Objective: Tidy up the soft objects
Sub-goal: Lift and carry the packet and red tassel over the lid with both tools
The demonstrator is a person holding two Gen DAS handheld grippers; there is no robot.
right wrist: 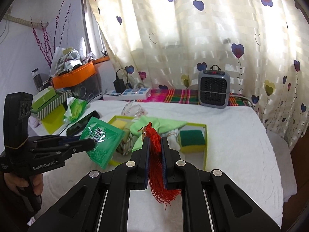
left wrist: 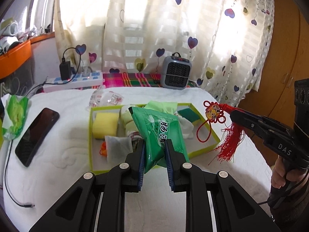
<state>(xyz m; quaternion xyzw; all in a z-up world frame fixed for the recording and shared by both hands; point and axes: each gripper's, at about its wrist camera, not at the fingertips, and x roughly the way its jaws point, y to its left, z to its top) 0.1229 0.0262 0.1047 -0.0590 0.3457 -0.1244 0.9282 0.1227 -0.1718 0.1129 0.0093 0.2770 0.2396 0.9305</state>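
The green-rimmed box on the white bed cover is the landmark. The left gripper is clamped on a green tissue pack, which hangs above the near edge of the box with its long axis sloping up and away. The right gripper is closed tight on a red tassel ornament; its knot sits over the right wall of the box and its fringe hangs down outside. Both things are above the box, not in it. The left hand seems nearer to the free space inside, so I think the pack goes down first.
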